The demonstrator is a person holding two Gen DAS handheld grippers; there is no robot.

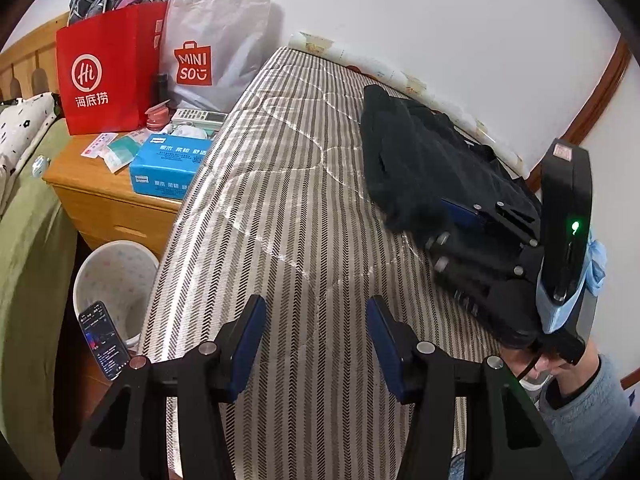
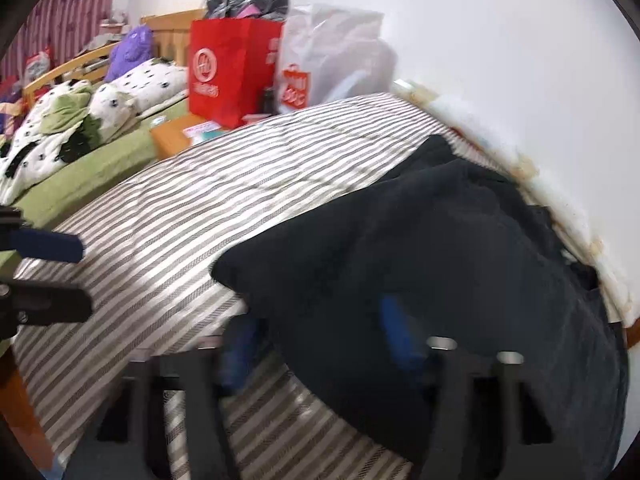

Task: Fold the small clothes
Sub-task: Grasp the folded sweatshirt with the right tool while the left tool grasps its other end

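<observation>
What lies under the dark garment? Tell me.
The dark garment lies on the striped mattress. The right gripper reaches into its near edge. Anything beneath its folds is covered.

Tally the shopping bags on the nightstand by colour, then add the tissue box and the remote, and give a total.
Red bags: 1, the Haidilao bag
White bags: 1, the Miniso bag
Blue tissue boxes: 1, tissue box
Remotes: 1, remote
Total: 4, all on the nightstand
</observation>
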